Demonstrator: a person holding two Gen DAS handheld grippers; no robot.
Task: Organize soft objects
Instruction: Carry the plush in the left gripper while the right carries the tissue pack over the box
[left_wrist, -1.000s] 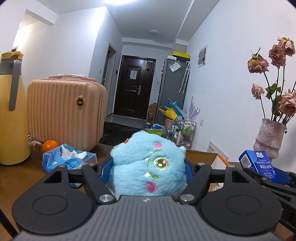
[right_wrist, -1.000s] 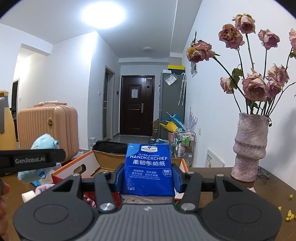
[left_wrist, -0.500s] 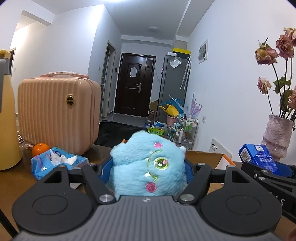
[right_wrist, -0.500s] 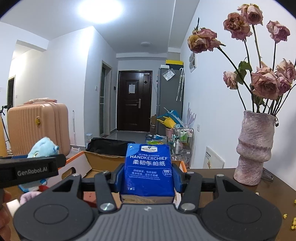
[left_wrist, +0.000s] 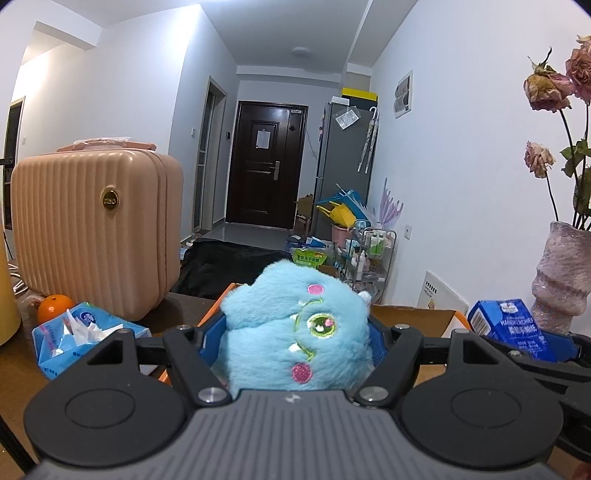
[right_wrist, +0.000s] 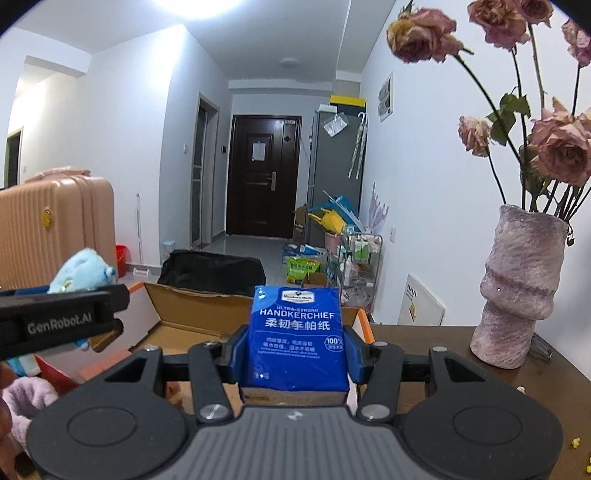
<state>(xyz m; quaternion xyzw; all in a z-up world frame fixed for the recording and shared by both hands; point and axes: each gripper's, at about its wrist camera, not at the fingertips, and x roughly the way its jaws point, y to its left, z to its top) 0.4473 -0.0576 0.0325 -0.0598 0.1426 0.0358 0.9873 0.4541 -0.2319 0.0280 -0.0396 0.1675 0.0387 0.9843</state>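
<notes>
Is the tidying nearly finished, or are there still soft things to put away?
Partway, it seems. Done: a fluffy pink thing seems to lie by the cardboard box already. In hand: the left gripper grips the blue plush toy; the right gripper grips the handkerchief pack, both near the box, not dropped in. Left: the open tissue pack still sits on the table.

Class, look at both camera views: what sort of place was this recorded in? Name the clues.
Most likely a lived-in flat, seen from a table facing the hallway: a dark entrance door, a grey fridge beside floor clutter, and a pink suitcase on the table.
</notes>
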